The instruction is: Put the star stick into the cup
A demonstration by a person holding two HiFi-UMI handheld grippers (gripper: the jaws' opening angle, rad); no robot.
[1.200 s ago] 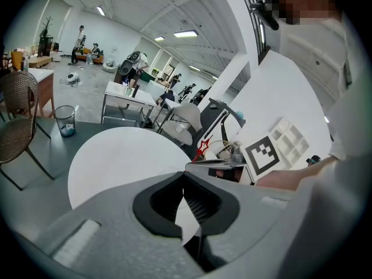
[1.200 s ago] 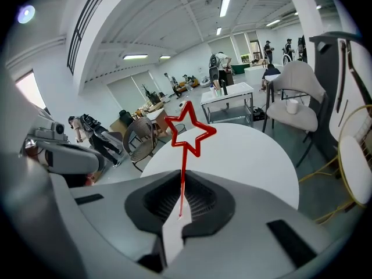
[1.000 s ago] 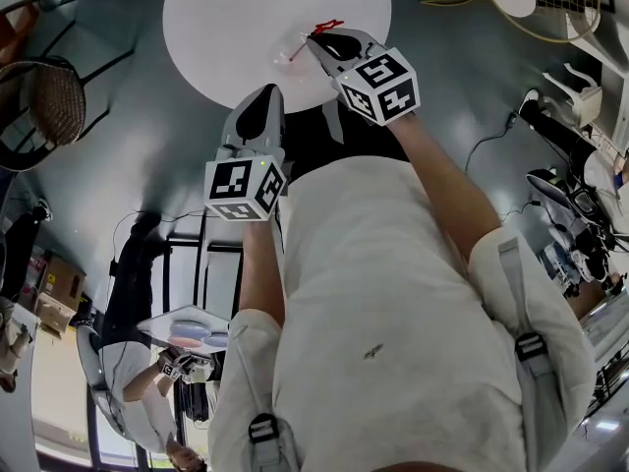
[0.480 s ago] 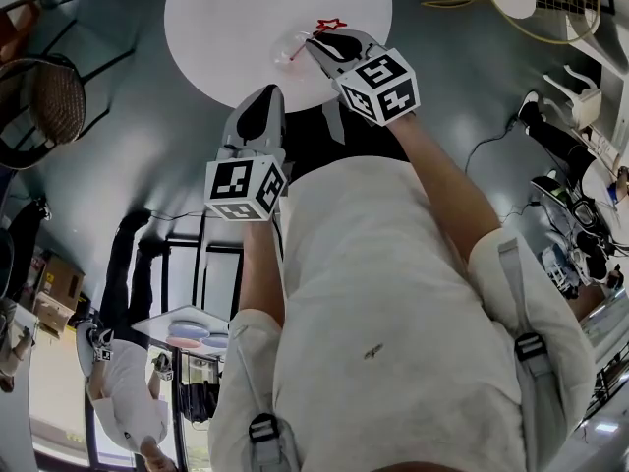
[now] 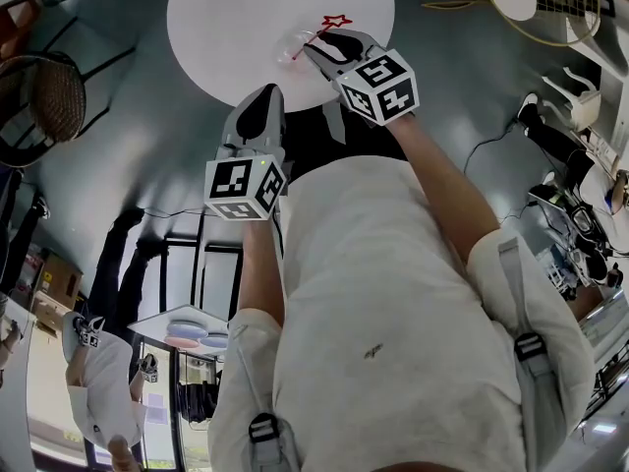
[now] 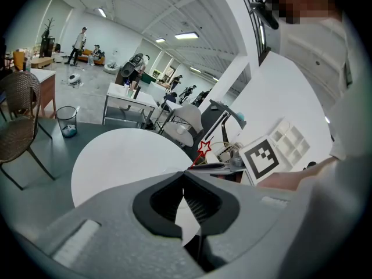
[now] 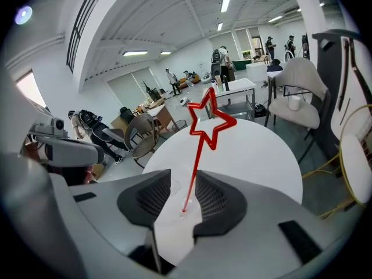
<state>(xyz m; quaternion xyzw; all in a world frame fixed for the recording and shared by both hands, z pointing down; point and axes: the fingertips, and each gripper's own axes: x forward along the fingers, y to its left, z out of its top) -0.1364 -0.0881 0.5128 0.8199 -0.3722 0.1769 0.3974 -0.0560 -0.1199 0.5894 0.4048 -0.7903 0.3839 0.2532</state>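
Observation:
The red star stick [image 7: 203, 133] stands tilted between the pads of my right gripper [image 7: 185, 197]. Its jaws are opening and neither pad presses on it. Its lower end rests low between the jaws, where a clear cup [image 5: 293, 47] barely shows. In the head view the star stick [image 5: 332, 24] pokes out past my right gripper [image 5: 316, 43] over the round white table [image 5: 236, 28]. My left gripper [image 5: 257, 106] hangs at the table's near edge, jaws shut on nothing, tips meeting in the left gripper view [image 6: 183, 173]. From there the star stick [image 6: 203, 149] shows to the right.
A wicker chair [image 5: 44, 96] stands left of the table, also seen as the wicker chair [image 7: 142, 133]. A white chair [image 7: 296, 103] is to the right. A yellow cable [image 5: 457, 0] lies on the floor. People stand far off in the hall.
The star end has swung a little up and to the right, so the stick stands steeper. Both grippers have stayed almost in place.

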